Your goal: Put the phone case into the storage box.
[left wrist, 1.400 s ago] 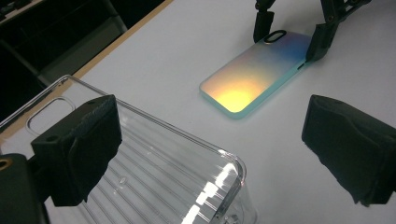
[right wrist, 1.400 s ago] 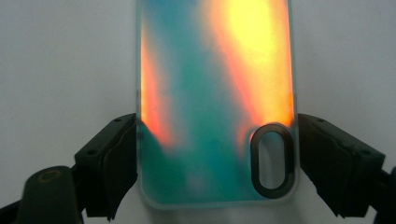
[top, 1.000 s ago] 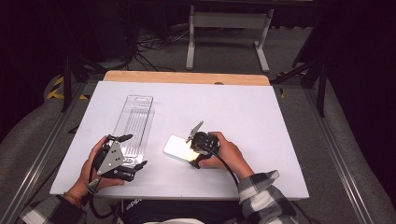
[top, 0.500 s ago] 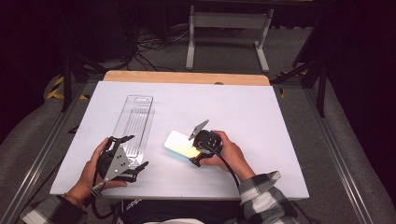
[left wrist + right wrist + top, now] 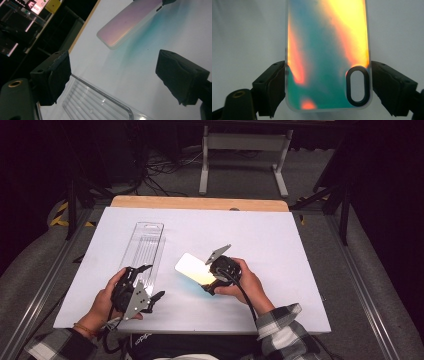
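Note:
An iridescent phone case (image 5: 191,266) with a black-rimmed camera hole is in my right gripper (image 5: 207,279), at the table's front centre. In the right gripper view both jaws of the right gripper (image 5: 328,87) press the long edges of the case (image 5: 327,50) at its camera-hole end. The case (image 5: 127,27) casts a teal glow on the white table. My left gripper (image 5: 152,282) is open at the near end of a long clear plastic package (image 5: 143,245). Nothing lies between the jaws of the left gripper (image 5: 118,75), and the package (image 5: 95,100) is just below them.
The white tabletop (image 5: 280,250) has a wooden strip (image 5: 200,203) along its far edge. Beyond it stand a metal frame (image 5: 243,150) and loose cables (image 5: 165,167) on the dark floor. Metal rails run along both sides of the table.
The right gripper has carried the phone case slightly away from the person and tilted it. The left gripper has barely shifted.

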{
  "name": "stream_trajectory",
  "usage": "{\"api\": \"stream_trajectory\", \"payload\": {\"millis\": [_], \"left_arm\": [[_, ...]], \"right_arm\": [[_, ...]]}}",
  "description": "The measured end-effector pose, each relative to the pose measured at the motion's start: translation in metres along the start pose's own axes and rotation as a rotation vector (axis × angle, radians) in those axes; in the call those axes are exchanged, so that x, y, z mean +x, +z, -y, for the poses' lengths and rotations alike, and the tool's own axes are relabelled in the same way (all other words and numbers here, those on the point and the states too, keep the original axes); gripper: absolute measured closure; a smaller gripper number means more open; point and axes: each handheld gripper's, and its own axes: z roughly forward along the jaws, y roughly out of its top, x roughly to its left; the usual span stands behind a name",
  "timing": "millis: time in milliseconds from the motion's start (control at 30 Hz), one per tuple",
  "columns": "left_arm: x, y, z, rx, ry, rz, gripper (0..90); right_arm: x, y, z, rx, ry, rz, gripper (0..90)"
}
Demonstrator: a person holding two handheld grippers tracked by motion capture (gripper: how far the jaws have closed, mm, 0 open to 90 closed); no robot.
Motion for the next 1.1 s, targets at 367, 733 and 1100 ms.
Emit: {"api": "stream_trajectory", "payload": {"millis": [367, 733, 1100], "left_arm": [[-0.013, 0.012, -0.018, -0.001, 0.085, 0.004, 18.1], [-0.029, 0.027, -0.029, 0.009, 0.161, -0.009, 25.8], [-0.04, 0.037, -0.04, 0.029, 0.285, -0.063, 44.0]], "right_arm": [[0.006, -0.012, -0.006, -0.055, 0.041, -0.015, 17.5], [0.017, -0.012, -0.012, -0.079, 0.054, -0.01, 17.4], [0.031, -0.014, -0.018, -0.083, 0.022, -0.003, 17.4]]}}
